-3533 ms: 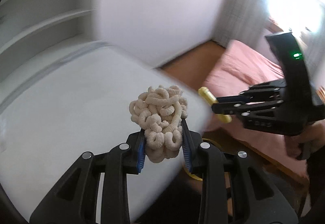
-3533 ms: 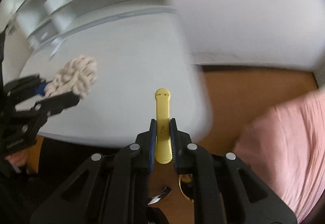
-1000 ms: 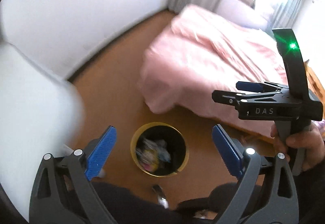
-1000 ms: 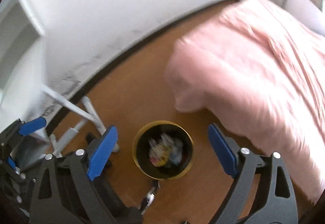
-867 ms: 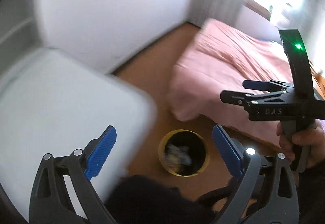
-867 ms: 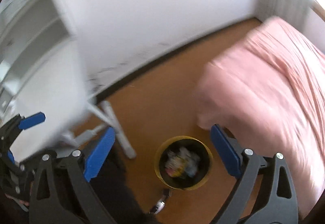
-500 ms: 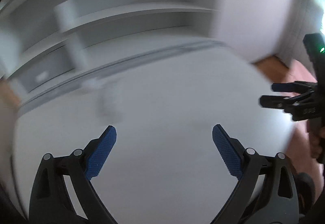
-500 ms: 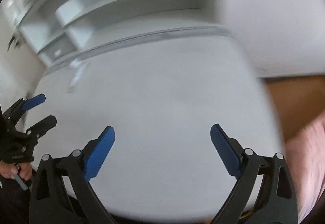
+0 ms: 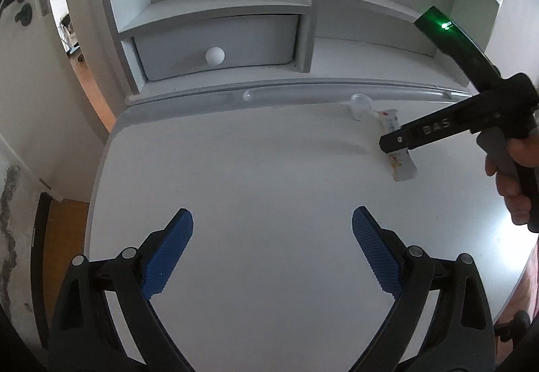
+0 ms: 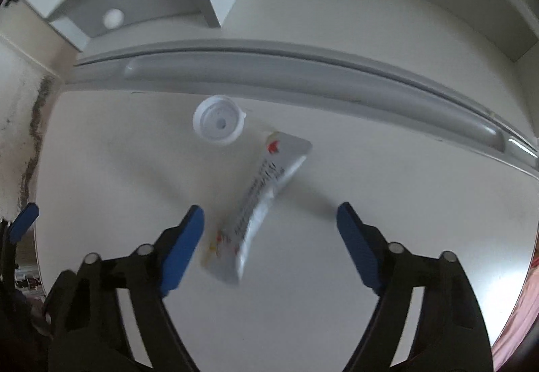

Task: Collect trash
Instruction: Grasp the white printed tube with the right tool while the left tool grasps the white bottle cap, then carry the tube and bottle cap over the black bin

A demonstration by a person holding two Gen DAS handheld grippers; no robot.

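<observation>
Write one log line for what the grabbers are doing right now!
right gripper: closing over wrapper, not gripping | left gripper: open, empty | white cap: on desk

I'm in a home bedroom: my white desk (image 9: 269, 176) fills the frame, a white shelf hutch (image 9: 303, 1) with a knobbed drawer (image 9: 215, 45) at top, a doorway (image 9: 64, 18) upper left, pink bedding (image 10: 525, 314) lower right.
</observation>
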